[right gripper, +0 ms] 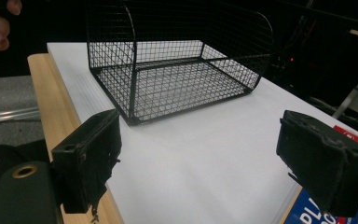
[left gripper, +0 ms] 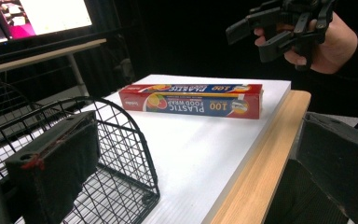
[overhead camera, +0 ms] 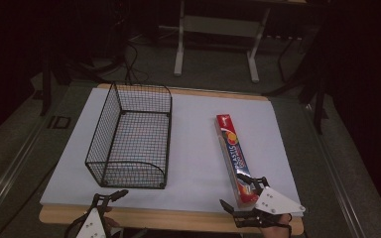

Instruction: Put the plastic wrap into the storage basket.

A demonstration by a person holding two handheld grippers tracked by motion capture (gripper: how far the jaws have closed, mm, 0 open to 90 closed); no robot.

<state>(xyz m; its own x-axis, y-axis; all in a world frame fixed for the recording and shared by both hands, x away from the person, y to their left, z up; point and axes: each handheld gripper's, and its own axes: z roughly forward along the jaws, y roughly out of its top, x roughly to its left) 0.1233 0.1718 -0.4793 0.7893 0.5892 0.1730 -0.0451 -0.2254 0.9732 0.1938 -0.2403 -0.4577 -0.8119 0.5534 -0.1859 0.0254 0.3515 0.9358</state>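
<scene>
The long red and blue box (left gripper: 193, 100) on the right side of the table has words on it. They say "PLASTIC FOOD WRAP" and the number "100". The small word in the red corner is too tiny to read.

The high view looks forward and down from above the near edge of the table (overhead camera: 188, 218), taking in its whole top. The left gripper view sits low at the near left corner, facing rightward across it; the right gripper view faces leftward. All three share the wire basket (overhead camera: 131, 139) and the food-wrap box (overhead camera: 235, 156).
</scene>
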